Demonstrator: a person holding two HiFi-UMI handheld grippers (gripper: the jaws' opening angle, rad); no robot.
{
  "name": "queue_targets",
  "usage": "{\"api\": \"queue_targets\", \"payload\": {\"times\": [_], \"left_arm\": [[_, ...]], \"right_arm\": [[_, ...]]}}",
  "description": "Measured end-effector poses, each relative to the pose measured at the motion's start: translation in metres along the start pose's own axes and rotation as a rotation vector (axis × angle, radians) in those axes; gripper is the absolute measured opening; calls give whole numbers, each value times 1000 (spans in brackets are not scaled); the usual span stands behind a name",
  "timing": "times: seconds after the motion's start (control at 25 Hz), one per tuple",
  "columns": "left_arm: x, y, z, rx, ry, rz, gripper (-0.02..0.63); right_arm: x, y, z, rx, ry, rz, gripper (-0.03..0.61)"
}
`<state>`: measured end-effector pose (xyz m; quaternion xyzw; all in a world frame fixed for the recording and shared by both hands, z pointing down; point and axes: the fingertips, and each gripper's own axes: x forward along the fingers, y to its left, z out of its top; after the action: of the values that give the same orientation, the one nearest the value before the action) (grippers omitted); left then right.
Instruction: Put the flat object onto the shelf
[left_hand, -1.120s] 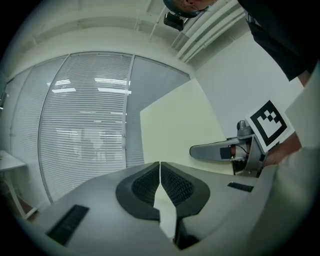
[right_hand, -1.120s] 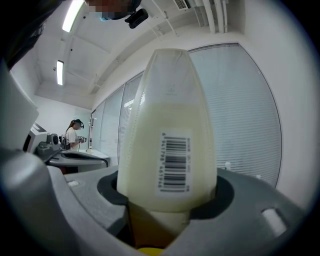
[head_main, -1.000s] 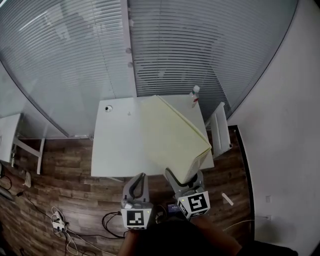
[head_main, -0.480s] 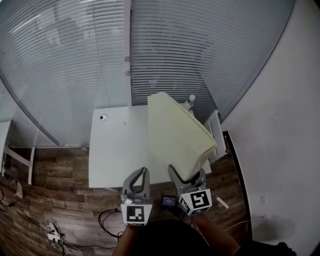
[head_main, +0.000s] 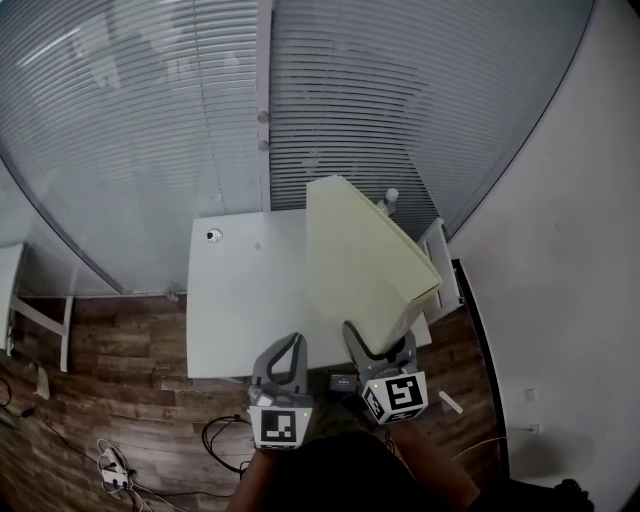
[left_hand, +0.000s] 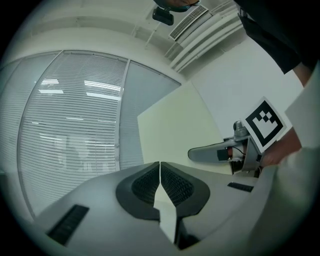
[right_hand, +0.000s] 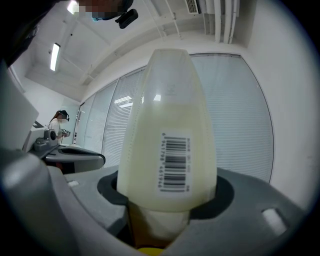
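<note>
Slatted blinds behind the white tabletop. My right gripper clamped the flat object by one end; my left gripper had its fingers pressed together, empty. Held that way, it could've levered loose.

Flat obj hides pt of table & most of bottle; barcode digits unreadable.

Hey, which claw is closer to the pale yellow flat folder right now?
Right. The right claw grips the folder at its near end; the left claw is shut and empty, just left of the folder, not touching it.
</note>
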<state>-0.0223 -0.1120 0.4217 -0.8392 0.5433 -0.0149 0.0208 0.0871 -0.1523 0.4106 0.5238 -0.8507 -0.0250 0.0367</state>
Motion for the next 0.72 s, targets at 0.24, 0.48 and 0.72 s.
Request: {"api": "queue_targets", "payload": {"times": [0.24, 0.48, 0.72], "left_arm": [[6, 19, -6, -27, 2, 23, 3], [18, 26, -25, 53, 17, -14, 3], [25, 36, -34, 40, 48, -3, 3]], "right_arm": [[18, -4, -10, 3, 0, 3, 296], [44, -3, -28, 12, 32, 13, 296], [70, -5, -49, 2, 62, 14, 296]]}}
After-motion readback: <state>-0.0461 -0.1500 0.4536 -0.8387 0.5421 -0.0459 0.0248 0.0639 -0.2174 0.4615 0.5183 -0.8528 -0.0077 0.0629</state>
